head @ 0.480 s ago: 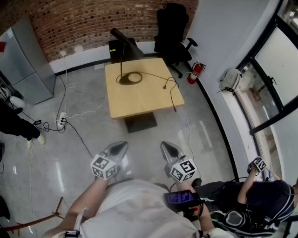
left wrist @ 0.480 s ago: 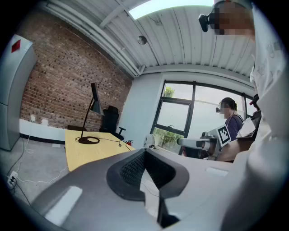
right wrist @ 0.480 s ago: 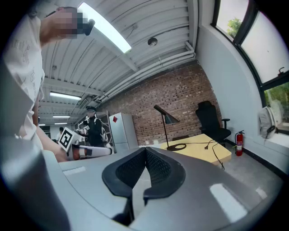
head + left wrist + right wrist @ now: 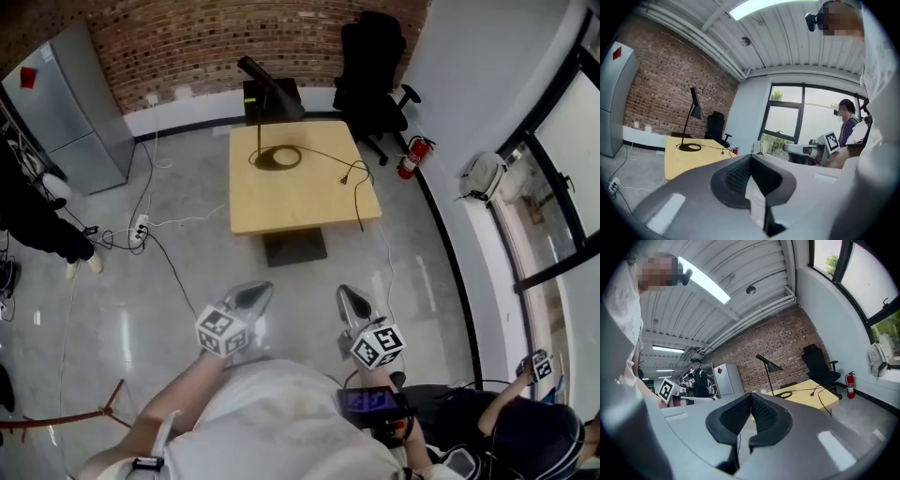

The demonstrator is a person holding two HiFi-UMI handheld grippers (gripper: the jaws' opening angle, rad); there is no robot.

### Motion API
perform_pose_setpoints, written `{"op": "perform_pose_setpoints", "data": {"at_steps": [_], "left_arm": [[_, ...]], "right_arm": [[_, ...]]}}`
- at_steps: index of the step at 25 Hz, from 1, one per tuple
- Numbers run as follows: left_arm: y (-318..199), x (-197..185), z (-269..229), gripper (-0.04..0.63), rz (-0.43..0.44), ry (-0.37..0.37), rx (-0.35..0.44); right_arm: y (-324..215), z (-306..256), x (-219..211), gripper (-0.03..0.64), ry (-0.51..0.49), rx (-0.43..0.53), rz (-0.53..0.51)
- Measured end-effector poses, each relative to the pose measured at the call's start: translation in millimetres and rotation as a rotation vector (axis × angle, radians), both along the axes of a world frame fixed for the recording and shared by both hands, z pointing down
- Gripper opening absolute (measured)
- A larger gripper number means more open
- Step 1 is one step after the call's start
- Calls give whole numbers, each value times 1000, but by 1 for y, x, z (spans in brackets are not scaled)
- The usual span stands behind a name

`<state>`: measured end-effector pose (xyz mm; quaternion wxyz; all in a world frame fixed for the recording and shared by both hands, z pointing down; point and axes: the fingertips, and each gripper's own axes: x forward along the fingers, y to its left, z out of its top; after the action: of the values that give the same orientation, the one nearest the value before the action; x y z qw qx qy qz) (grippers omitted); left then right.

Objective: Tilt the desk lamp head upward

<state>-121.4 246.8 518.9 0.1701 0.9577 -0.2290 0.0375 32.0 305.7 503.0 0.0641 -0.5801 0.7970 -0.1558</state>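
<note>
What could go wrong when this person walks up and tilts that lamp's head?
1. The lamp stands on a thin stem and a small ring base, so a hard push on its head might tip it.
2. Its cord hangs loose over the table edge; a foot or claw could snag it and drag the lamp.
3. The left claw and right claw are shut and empty, so they might only knock the head.

An office-like room: brick wall, black office chair, fire extinguisher, wooden desk (cables across the floor).
</note>
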Motion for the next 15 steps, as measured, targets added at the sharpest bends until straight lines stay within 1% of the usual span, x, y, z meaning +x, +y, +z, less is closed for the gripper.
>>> {"op": "perform_pose_setpoints", "data": {"at_steps": [7, 12, 15], "left_arm": [[8, 12, -4, 1, -20, -6, 6], [23, 29, 0, 2, -14, -13, -16], [28, 44, -1, 1, 5, -13, -11]], "right_arm": [[4, 2, 18, 12, 0, -6, -14], [19, 7, 38, 12, -2, -24, -5], [24, 12, 54, 12, -1, -24, 2]]}}
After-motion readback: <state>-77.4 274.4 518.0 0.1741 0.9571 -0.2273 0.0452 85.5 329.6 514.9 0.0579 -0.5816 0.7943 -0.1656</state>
